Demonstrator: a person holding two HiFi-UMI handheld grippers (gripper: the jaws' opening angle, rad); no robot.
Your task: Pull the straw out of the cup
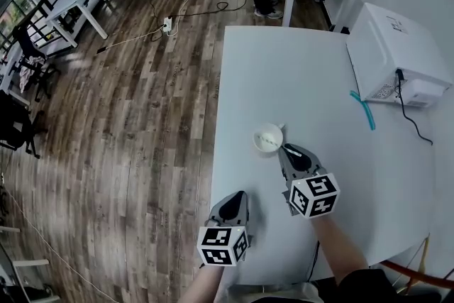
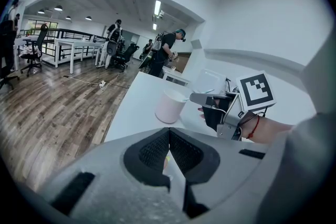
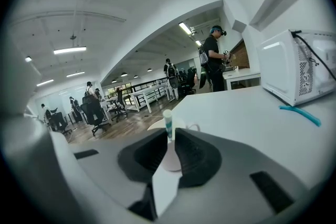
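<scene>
A pale cup (image 1: 268, 138) stands on the white table (image 1: 284, 67), with a white and teal striped straw (image 3: 168, 122) rising from it. My right gripper (image 1: 284, 147) reaches in at the cup's near rim. In the right gripper view its jaws (image 3: 169, 134) are closed on the straw, and the cup (image 3: 156, 124) shows just behind them. In the left gripper view the cup (image 2: 169, 106) stands ahead, with the right gripper (image 2: 202, 98) at its right side. My left gripper (image 1: 240, 195) hovers near the table's front left, apart from the cup, its jaws (image 2: 169, 132) together and empty.
A white microwave (image 1: 397, 53) sits at the table's right, its black cable (image 1: 413, 120) trailing over the top. A loose teal straw (image 1: 363, 110) lies in front of it. The table's left edge (image 1: 216, 124) drops to wooden floor. People stand at desks far off.
</scene>
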